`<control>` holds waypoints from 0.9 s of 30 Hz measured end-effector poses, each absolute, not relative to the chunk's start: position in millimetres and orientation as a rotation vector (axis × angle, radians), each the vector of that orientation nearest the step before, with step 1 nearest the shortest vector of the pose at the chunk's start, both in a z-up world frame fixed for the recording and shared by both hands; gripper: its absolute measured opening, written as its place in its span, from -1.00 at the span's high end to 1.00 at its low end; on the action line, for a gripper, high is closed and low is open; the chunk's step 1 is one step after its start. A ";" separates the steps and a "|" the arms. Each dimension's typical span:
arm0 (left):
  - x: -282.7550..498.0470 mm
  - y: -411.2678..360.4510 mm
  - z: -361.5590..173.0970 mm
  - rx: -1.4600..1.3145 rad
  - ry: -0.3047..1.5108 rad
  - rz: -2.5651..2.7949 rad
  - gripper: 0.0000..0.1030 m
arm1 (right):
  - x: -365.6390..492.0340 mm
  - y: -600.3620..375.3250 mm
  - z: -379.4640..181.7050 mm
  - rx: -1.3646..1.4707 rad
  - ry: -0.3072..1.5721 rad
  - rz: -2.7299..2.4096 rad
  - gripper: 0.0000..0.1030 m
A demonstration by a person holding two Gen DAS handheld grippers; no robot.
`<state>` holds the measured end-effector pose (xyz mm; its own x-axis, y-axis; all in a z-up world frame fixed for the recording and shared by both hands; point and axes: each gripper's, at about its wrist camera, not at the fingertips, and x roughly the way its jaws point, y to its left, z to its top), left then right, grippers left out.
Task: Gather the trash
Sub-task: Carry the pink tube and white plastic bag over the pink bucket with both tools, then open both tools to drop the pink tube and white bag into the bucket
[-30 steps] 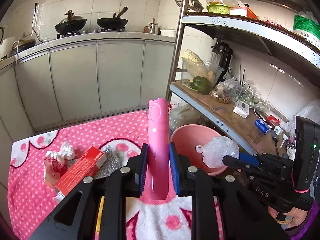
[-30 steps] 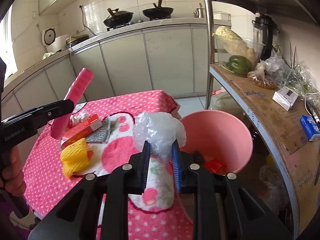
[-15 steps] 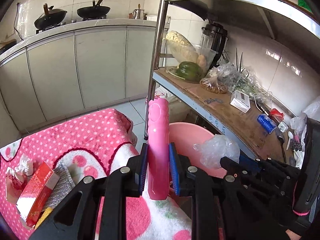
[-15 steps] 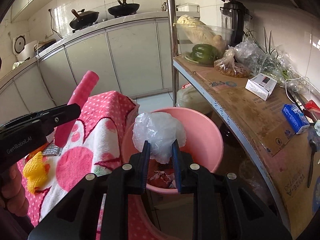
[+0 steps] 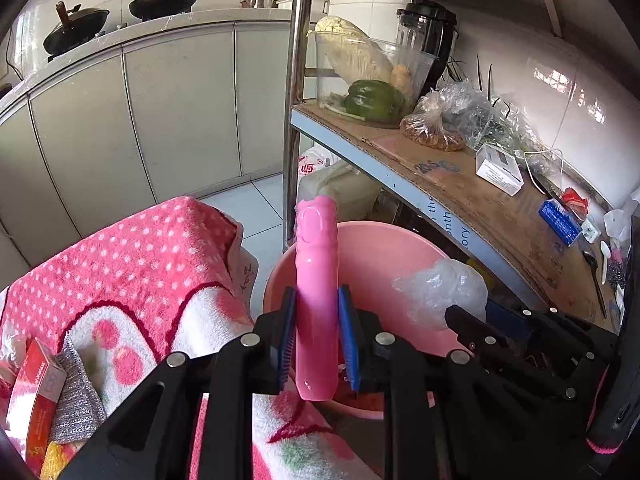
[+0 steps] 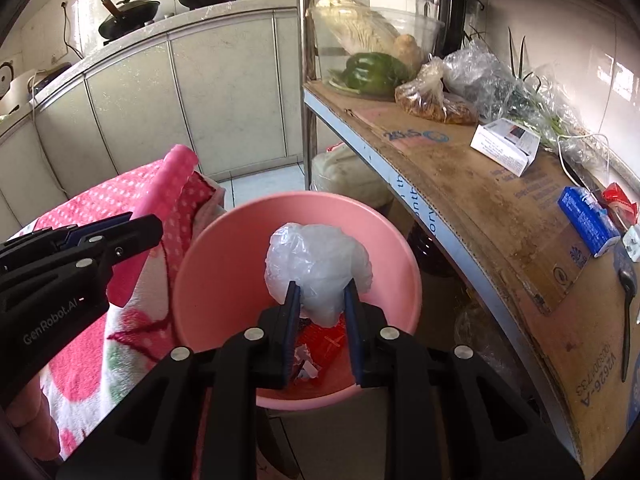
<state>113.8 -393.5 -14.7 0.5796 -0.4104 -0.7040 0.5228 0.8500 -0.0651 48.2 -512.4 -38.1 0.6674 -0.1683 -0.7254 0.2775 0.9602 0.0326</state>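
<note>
Both grippers should release over the pink basin (image 6: 224, 248) at frame centre: right gripper (image 6: 320, 308) fingers clamp the plastic bag (image 6: 316, 256), left gripper (image 5: 316, 344) fingers the pink tube (image 5: 316, 280).

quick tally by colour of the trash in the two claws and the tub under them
pink: 2, the tube in the left claw and the tub
clear: 1, the plastic bag in the right claw
total: 3
</note>
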 end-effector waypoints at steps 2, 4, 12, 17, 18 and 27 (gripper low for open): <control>117.9 -396.2 -19.2 0.158 0.792 -0.549 0.61 | 51.5 -513.3 -42.1 0.144 0.814 -0.257 0.57; 121.1 -398.5 -23.2 0.159 0.802 -0.551 0.61 | 54.8 -514.0 -45.6 0.136 0.824 -0.266 0.57; 129.3 -405.9 -29.1 0.165 0.816 -0.550 0.61 | 63.7 -518.4 -56.6 0.130 0.850 -0.285 0.57; 132.0 -410.3 -32.0 0.170 0.825 -0.551 0.61 | 65.8 -520.9 -62.2 0.129 0.864 -0.292 0.57; 132.4 -411.2 -32.6 0.173 0.825 -0.550 0.61 | 66.4 -521.4 -63.1 0.130 0.866 -0.292 0.57; 136.2 -416.8 -40.0 0.191 0.843 -0.540 0.61 | 69.6 -522.0 -69.1 0.131 0.879 -0.296 0.57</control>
<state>136.2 -416.8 -40.0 0.5409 -0.3772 -0.7517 0.5248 0.8498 -0.0489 69.6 -522.0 -69.1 0.6005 -0.2012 -0.7739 0.3081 0.9513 -0.0083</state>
